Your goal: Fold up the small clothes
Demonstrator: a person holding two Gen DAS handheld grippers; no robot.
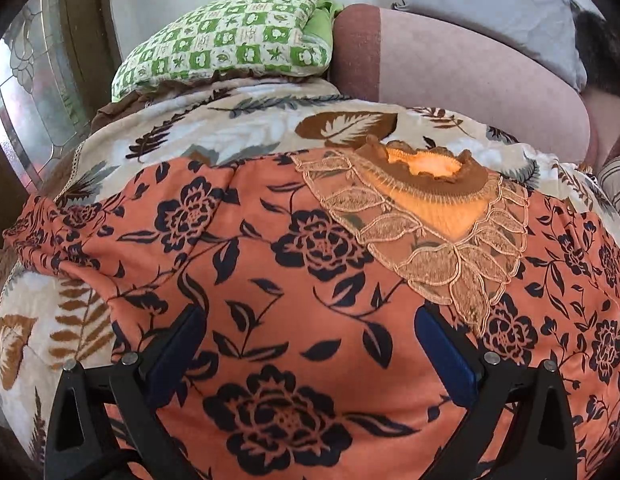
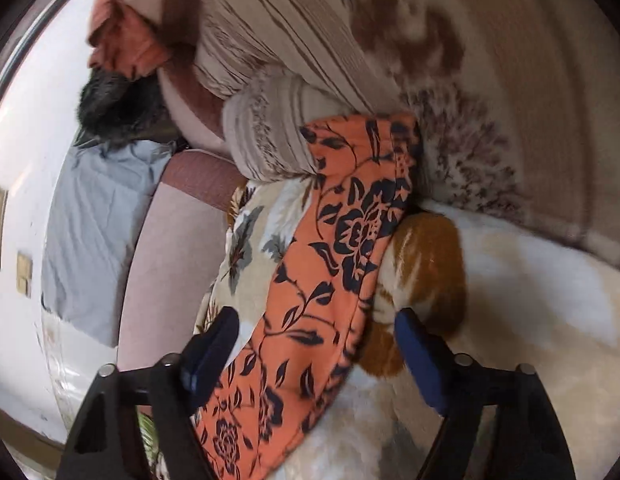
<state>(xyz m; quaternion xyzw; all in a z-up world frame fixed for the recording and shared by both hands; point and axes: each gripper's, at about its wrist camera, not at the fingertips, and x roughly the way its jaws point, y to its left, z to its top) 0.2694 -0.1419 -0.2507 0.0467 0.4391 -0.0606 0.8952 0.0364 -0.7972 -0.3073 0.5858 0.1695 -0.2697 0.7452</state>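
Observation:
An orange top (image 1: 310, 280) with a dark flower print lies spread flat on a cream leaf-print blanket (image 1: 238, 128). Its lace collar (image 1: 442, 240) and brown neckline point toward the far side. My left gripper (image 1: 310, 316) hovers open over the middle of the top, blue pads (image 1: 178, 352) wide apart and nothing between them. In the tilted right wrist view, a narrow edge of the same orange top (image 2: 342, 248) runs between the fingers of my right gripper (image 2: 316, 320). Those pads (image 2: 420, 360) stand apart from the cloth on both sides, so this gripper is open too.
A green checked pillow (image 1: 230, 36) and a grey pillow (image 1: 494, 8) lie at the far side against a pink-brown backrest (image 1: 450, 64). Something black and furry (image 2: 114, 108) sits by the grey pillow. Striped beige bedding (image 2: 294, 32) is bunched beside the top. A patterned glass panel (image 1: 34, 80) stands left.

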